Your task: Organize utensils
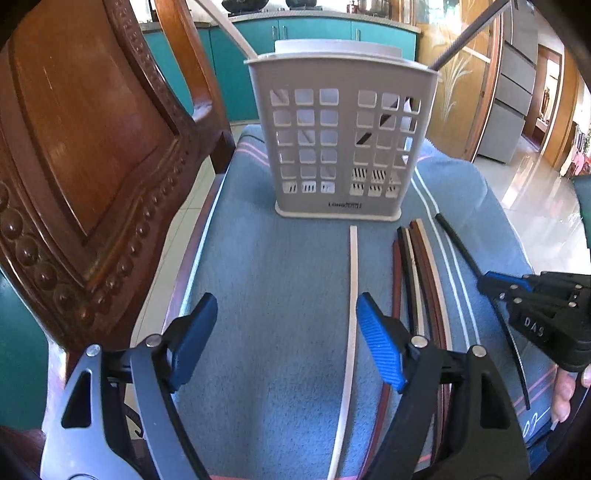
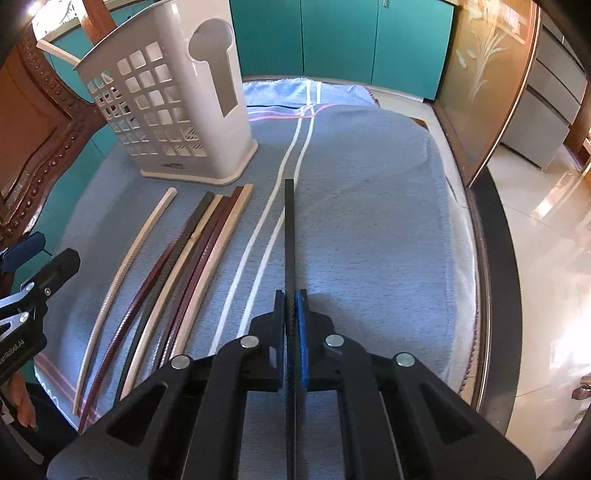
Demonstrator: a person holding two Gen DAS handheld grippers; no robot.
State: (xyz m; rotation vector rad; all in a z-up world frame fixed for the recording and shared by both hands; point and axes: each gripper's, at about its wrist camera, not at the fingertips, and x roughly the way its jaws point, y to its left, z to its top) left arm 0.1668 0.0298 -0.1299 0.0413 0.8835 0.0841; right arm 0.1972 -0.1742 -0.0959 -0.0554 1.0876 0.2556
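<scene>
This is a home kitchen and dining area. Teal cabinets (image 1: 314, 31) run under a counter that carries pots (image 1: 373, 5). A grey fridge (image 1: 511, 92) stands beside a glass door etched with reeds (image 1: 452, 85). A carved wooden chair (image 1: 81, 155) and glossy floor tiles (image 1: 535, 192) complete the room.

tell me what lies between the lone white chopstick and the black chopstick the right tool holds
A bundle of chopsticks, dark red, black and pale, plus two white stripes on the blue cloth, seen in the right wrist view.
</scene>
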